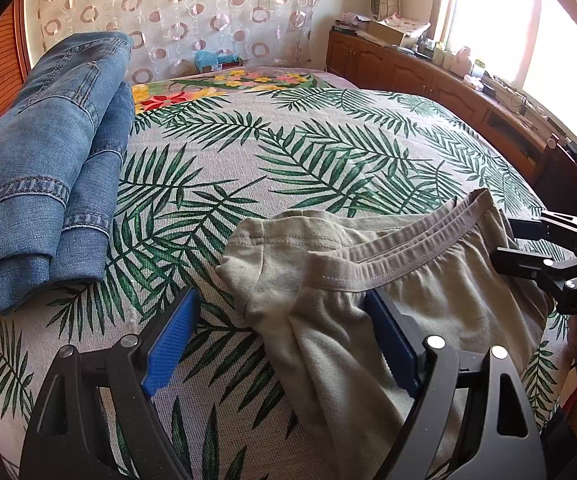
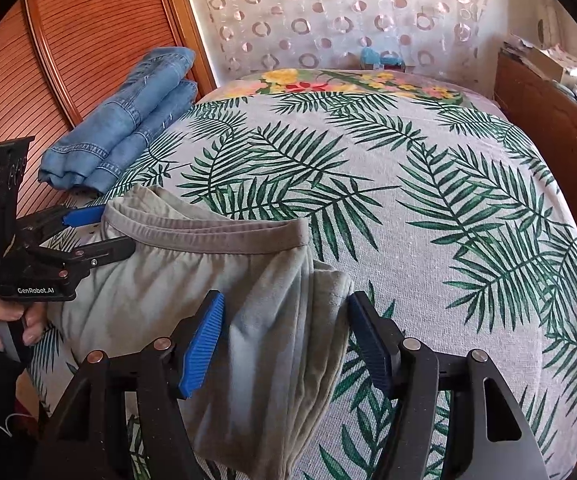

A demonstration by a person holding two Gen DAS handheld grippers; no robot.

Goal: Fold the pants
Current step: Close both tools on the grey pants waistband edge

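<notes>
Grey pants (image 2: 192, 280) lie on the bed (image 2: 428, 220), waistband running across between both tools. Right tool (image 2: 284, 336) stands half-wide, straddling the folded edge, pads clear. Left tool (image 1: 284, 344) wide, empty.

The bed (image 2: 428, 208), covered by a palm-leaf printed sheet, carries folded blue jeans (image 2: 128, 128) along its left edge and folded grey-beige pants (image 2: 224, 280) at its near edge.
</notes>
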